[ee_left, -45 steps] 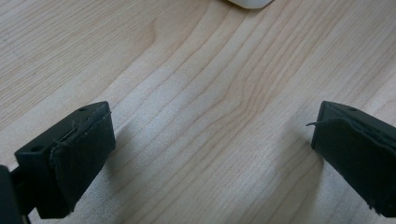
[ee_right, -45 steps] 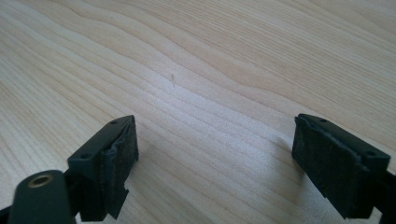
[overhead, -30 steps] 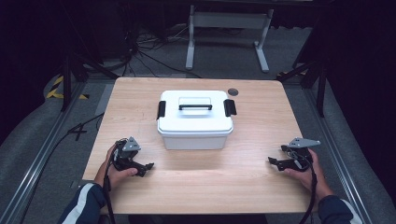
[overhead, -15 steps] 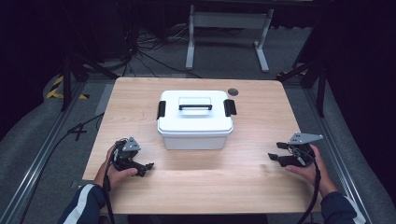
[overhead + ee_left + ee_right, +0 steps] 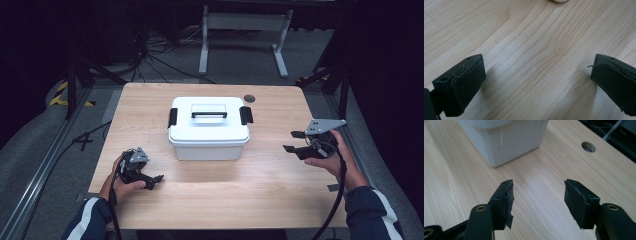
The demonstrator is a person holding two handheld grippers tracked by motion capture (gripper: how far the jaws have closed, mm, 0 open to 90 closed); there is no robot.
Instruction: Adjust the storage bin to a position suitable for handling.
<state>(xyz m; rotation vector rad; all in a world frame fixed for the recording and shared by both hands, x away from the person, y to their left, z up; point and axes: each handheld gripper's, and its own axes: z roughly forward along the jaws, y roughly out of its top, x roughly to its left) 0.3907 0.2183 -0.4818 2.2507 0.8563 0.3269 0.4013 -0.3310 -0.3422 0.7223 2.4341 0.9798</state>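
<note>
- Wooden table [image 5: 210, 200]: pale top, dark floor around it.
- White lidded storage box [image 5: 209, 128]: at table centre, black side latches.
- Left gripper [image 5: 152, 181]: resting low near the table's left front, jaws apart, holding nothing.
- Right gripper [image 5: 294, 141]: raised right of the box, jaws apart, holding nothing.

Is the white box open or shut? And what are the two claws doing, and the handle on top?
White box: shut, lid on.
Handle: lying flat on the lid.
Side clips: seem to be down against the box.
Left claw: open, holding nothing, over bare table.
Right claw: open, holding nothing, pointing toward the box.
</note>
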